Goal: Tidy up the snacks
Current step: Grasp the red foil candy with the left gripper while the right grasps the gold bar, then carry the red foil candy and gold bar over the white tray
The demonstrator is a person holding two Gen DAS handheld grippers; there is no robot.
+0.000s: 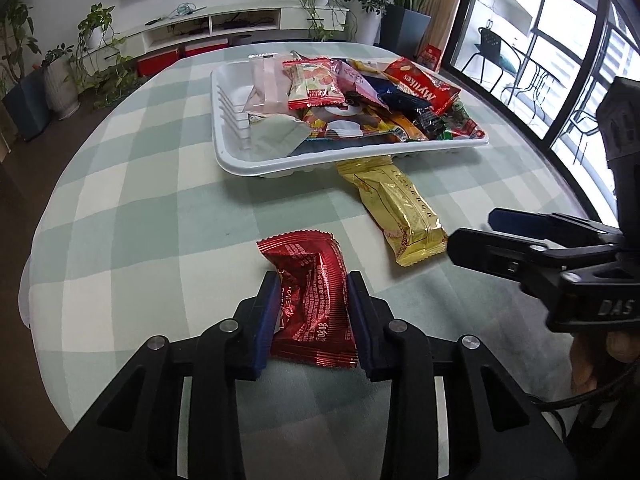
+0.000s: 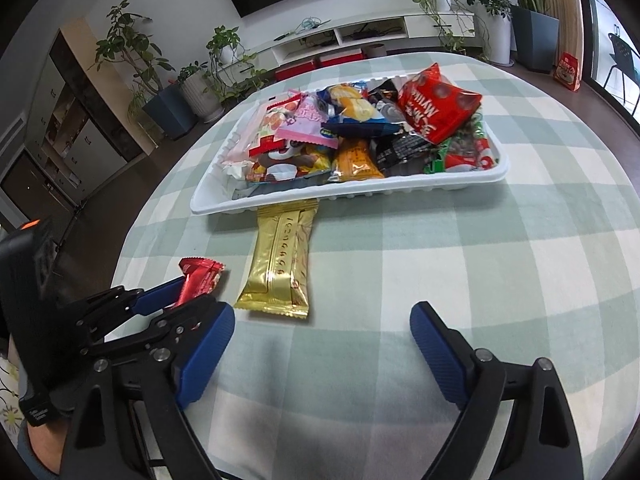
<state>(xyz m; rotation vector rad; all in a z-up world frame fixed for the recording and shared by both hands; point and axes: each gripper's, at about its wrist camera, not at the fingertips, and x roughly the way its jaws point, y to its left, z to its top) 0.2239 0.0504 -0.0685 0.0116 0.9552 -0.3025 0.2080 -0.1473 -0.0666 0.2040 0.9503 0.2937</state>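
My left gripper [image 1: 314, 286] is shut on a red foil snack packet [image 1: 314, 292], its blue pads pressing both long sides, low over the checked tablecloth. The packet also shows in the right wrist view [image 2: 200, 280], between the left gripper's fingers [image 2: 160, 300]. A gold snack bar [image 1: 400, 212] lies on the cloth with its far end under the white tray [image 1: 240, 160]; it also shows in the right wrist view [image 2: 282, 264]. The tray [image 2: 212, 204] is heaped with several snack packets. My right gripper [image 2: 322, 328] is open and empty, just short of the gold bar; it also shows in the left wrist view [image 1: 468, 232].
The round table with a green and white checked cloth [image 2: 460, 260] drops off at its left edge. A TV stand [image 2: 360, 32], potted plants [image 2: 188, 80] and a red bag on the floor [image 2: 568, 72] stand beyond the table.
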